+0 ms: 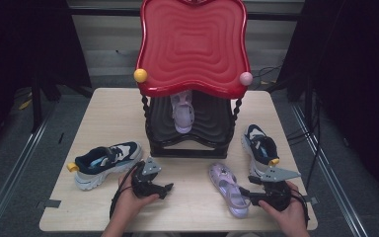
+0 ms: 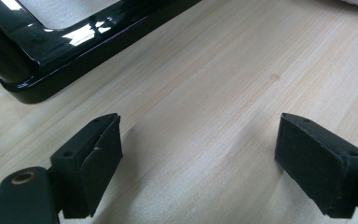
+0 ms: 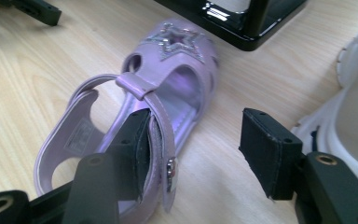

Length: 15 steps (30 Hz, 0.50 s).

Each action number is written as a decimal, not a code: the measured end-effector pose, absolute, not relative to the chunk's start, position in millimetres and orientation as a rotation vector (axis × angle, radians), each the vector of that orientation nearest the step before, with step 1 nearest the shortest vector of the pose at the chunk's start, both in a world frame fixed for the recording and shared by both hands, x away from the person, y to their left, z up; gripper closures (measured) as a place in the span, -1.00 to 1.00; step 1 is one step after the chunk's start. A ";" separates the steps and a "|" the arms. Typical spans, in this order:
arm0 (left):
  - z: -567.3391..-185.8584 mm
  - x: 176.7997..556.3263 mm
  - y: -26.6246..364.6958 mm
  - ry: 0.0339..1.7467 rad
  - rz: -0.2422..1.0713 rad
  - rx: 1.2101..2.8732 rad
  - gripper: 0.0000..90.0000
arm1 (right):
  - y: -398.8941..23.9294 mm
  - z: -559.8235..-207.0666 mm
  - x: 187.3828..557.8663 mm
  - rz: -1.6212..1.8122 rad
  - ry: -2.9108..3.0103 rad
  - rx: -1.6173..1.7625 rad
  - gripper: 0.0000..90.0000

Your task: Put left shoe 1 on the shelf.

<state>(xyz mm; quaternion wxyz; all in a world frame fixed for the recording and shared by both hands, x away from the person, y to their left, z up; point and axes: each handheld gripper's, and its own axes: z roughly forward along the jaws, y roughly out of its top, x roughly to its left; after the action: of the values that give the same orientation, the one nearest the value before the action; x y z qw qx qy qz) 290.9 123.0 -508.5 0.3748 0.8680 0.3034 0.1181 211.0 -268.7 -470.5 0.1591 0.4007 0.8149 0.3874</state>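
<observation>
The right gripper [image 3: 193,142] straddles the buckle-side wall of the lilac star-trimmed sandal [image 3: 168,79], which lies flat on the wooden table [image 1: 192,207] near the front edge, just ahead of the black base of the red-topped shoe rack [image 1: 192,49]; one jaw sits inside against the strap, the other stands clear outside, so nothing is pinched. The left gripper [image 2: 198,154] rests low over bare wood beside the rack's base, jaws wide apart and empty, near the navy sneaker [image 1: 106,163].
</observation>
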 end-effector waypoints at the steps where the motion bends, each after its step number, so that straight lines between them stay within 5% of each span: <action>1: -508.5 291.0 123.1 0.776 0.304 2.222 -0.69 | -269.9 -471.0 211.3 1.114 2.326 1.148 -0.03; 15: -508.5 291.1 123.0 0.777 0.302 2.221 -0.69 | -275.8 -479.5 212.2 1.136 2.309 1.207 0.03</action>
<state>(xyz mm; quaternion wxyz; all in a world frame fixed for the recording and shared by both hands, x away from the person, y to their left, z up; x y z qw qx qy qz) 291.1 123.0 -508.5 0.3751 0.8678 0.3036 0.1182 212.2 -275.8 -479.5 0.1493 0.4198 0.8032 0.3954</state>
